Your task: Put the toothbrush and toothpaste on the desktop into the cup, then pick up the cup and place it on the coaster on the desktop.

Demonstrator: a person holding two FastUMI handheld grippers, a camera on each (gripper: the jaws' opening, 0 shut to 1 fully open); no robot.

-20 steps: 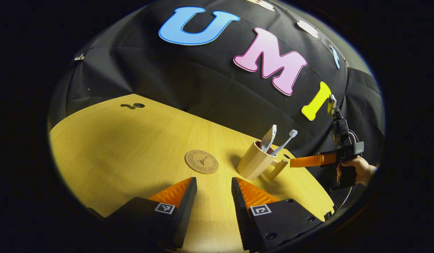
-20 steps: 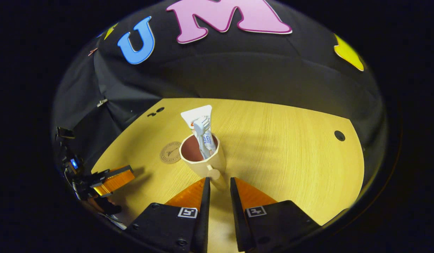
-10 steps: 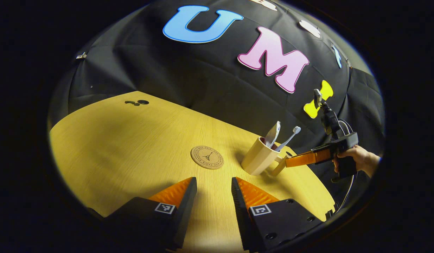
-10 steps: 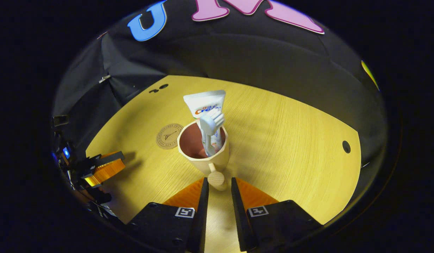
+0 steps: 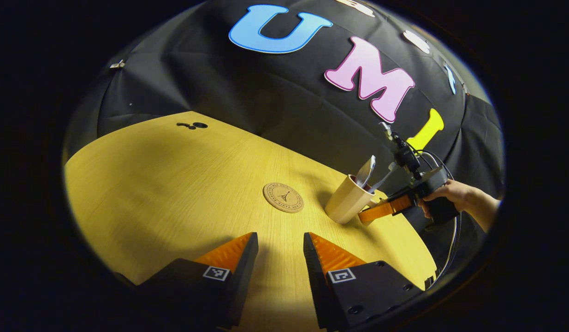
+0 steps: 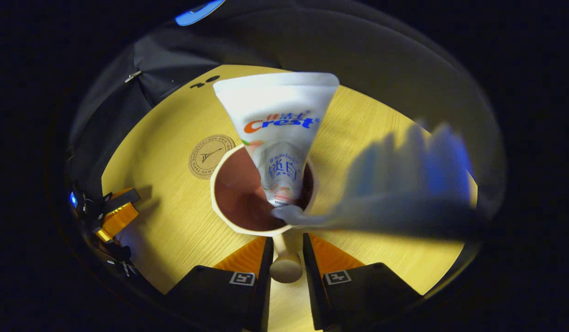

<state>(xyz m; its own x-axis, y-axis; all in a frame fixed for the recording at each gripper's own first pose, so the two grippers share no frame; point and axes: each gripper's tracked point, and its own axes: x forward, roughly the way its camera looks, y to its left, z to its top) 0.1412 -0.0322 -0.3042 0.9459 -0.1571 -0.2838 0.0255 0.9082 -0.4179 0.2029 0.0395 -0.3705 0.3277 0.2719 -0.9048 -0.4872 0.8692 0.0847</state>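
Observation:
In the right gripper view the beige cup (image 6: 229, 221) stands close in front, upright on the wooden desktop (image 6: 164, 221). The white toothpaste tube (image 6: 277, 129) leans inside it, and the toothbrush (image 6: 404, 193) is a big blur at the right. My right gripper (image 6: 287, 258) is narrowly open, and the cup's knobbed handle (image 6: 285, 269) fills the gap between its fingers. In the left gripper view the cup (image 5: 348, 206) with toothpaste (image 5: 366, 170) and toothbrush (image 5: 381, 180) stands right of the round coaster (image 5: 283, 197). My left gripper (image 5: 281, 246) hovers open and holds nothing.
A hand (image 5: 453, 193) holds the right gripper (image 5: 372, 213) at the desk's right edge. The left gripper (image 6: 118, 212) shows at the desk's left in the right gripper view, near the coaster (image 6: 211, 156). Small dark holes (image 5: 194, 125) mark the far corner.
My right gripper has moved forward and tilted down toward the cup, so the handle now sits between its fingers. The finger gap looks unchanged. The left gripper has turned slightly.

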